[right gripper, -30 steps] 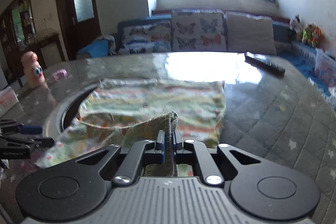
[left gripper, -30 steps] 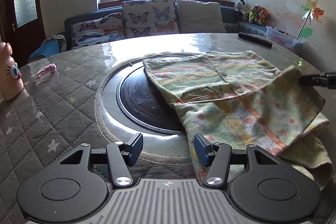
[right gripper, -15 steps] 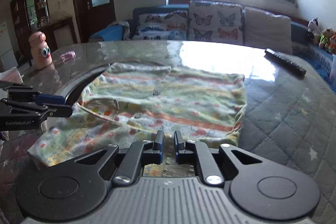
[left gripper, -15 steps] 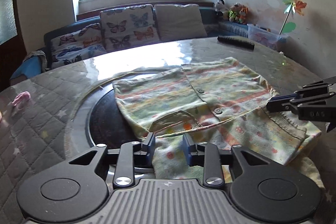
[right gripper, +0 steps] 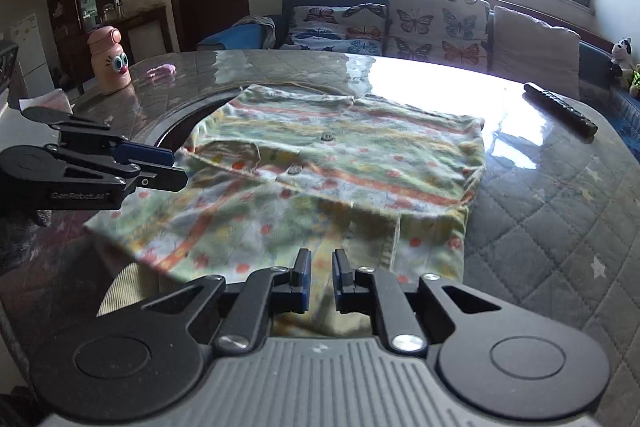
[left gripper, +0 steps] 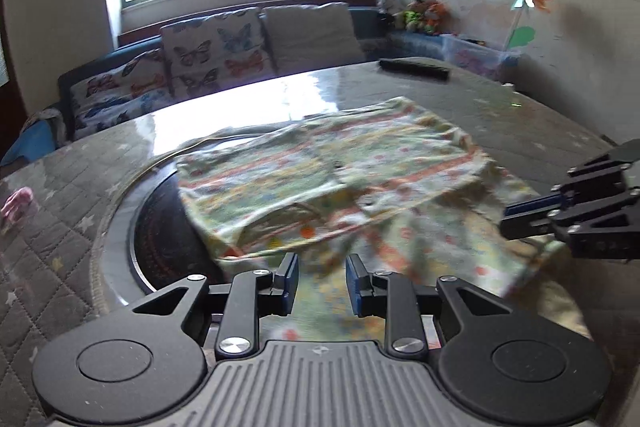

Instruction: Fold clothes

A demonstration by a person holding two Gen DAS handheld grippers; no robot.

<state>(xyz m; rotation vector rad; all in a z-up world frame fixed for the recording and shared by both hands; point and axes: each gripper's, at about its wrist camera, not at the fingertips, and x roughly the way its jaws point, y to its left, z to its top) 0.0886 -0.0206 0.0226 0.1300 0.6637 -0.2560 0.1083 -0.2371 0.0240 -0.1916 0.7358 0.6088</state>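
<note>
A small patterned shirt (left gripper: pixel 340 183) with buttons lies folded on the table, partly over a dark round inset (left gripper: pixel 160 239). It also shows in the right wrist view (right gripper: pixel 320 163). My left gripper (left gripper: pixel 321 281) is open and empty, just above the shirt's near edge. My right gripper (right gripper: pixel 320 277) is open and empty over the shirt's other near corner. Each gripper shows at the side of the other's view: the right one (left gripper: pixel 520 217) and the left one (right gripper: pixel 172 169).
The table (right gripper: pixel 560 211) has a quilted cover under glass. A black remote (right gripper: pixel 560 109) lies at the far right. A pink bottle (right gripper: pixel 109 61) and a small pink object (right gripper: pixel 162 70) stand at the far left. A sofa with cushions (right gripper: pixel 432 23) is behind.
My right gripper has let go of the shirt's edge and opened; the fold now lies flat. Both grippers have pulled back and risen a little. The left gripper stayed open.
</note>
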